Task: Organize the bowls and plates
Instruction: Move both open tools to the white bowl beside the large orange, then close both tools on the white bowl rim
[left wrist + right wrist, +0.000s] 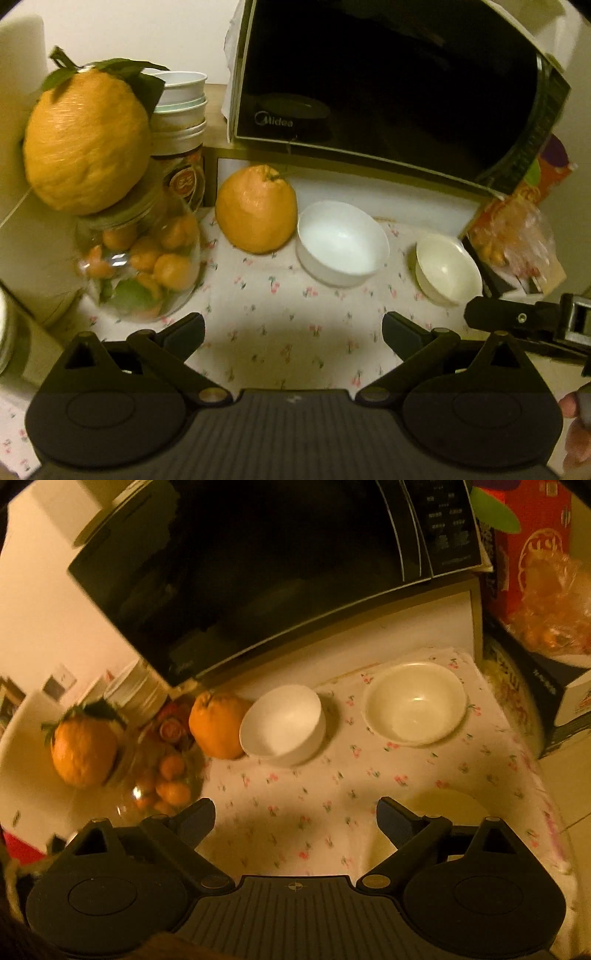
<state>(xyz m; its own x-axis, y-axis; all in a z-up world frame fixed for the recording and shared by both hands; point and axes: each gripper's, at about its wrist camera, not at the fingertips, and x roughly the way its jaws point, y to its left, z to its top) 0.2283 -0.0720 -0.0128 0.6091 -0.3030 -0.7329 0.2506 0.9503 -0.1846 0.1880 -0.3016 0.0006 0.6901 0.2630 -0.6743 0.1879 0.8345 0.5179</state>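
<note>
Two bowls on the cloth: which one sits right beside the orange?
The white bowl: it sits right against the loose orange under the microwave. The cream bowl stands apart to its right, near the cloth's edge.

The left tool (293,330) is matte black plastic: two wedge-shaped fingers (184,328) on slim linkage arms, each arm pinned by a brass-coloured rivet (211,395) beside a ribbed central plate (291,428) with fine lengthwise grooves. On either side sits a broad rounded housing bearing a shallow oval recess (99,410), topped by a triangular cut-out bracket. The right tool (295,814) has the same build, its fingers (391,814) showing a bluish inner pad, and its ribbed plate carries a small crosshair mark (297,886). In the left wrist view, bare skin of the person's right hand (576,435) shows at the right edge
</note>
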